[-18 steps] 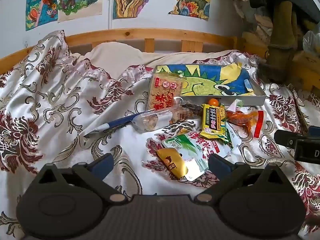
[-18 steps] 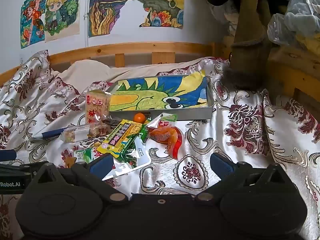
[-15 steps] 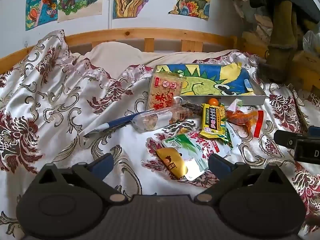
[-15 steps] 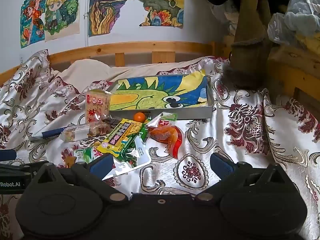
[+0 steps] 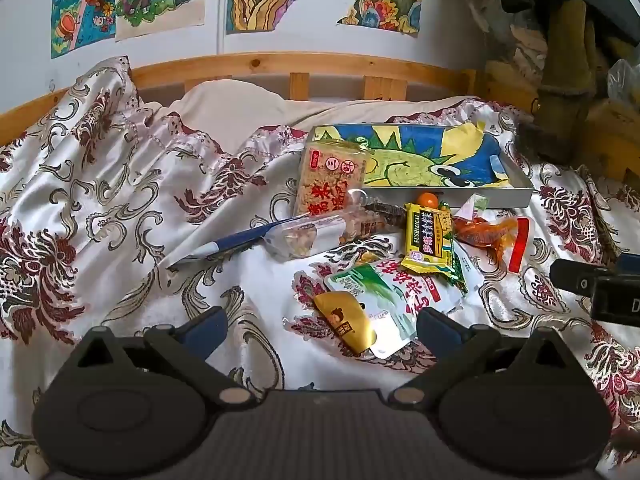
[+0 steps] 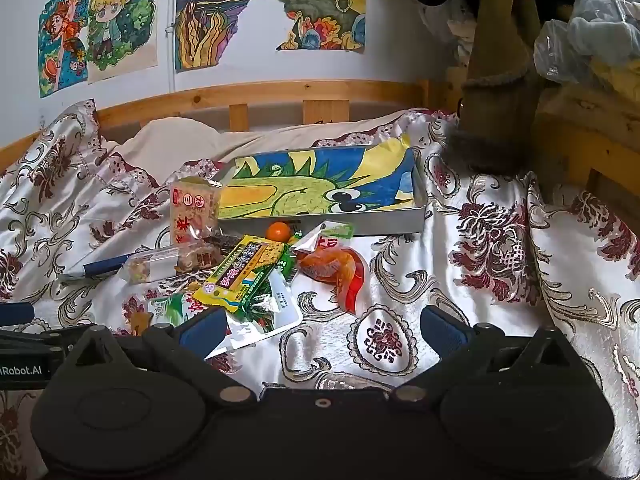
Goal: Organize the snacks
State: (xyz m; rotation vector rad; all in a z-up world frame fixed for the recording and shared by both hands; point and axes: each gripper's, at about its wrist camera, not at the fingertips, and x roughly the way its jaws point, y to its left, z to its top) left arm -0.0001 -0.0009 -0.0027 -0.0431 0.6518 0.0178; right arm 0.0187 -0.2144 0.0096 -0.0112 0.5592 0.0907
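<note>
Left wrist view, left to right. The bedspread (image 5: pixel 120 184), patterned satin, filled the left half of the frame. At lower centre the left gripper (image 5: pixel 320 322) hung above it, its fingers (image 5: pixel 204 326) spread wide and grasping nothing. A blue-and-white pen (image 5: pixel 224 244) lay left of centre, beside a clear packet of mixed snacks (image 5: pixel 316 234). Above that packet a rice-cracker pack (image 5: pixel 330 178) leaned against the near left corner of the tray (image 5: pixel 452 196), whose floor carried a blue and yellow drawing. A small orange (image 5: pixel 427 199) sat just in front of the tray wall. A gold packet (image 5: pixel 346 322) lay on a green-and-white pouch (image 5: pixel 384 292) at lower centre; a yellow packet (image 5: pixel 430 240) overlapped the pouch's far end. Right of it lay an orange-red packet (image 5: pixel 492 234). All snacks rested on the bedspread in front of the tray, none inside it.

Right wrist view. The right gripper (image 6: pixel 320 326) occupied the bottom of the frame, its fingers (image 6: pixel 442 328) released and apart over bare bedspread, with the snack pile at centre left and the tray beyond it at centre.
</note>
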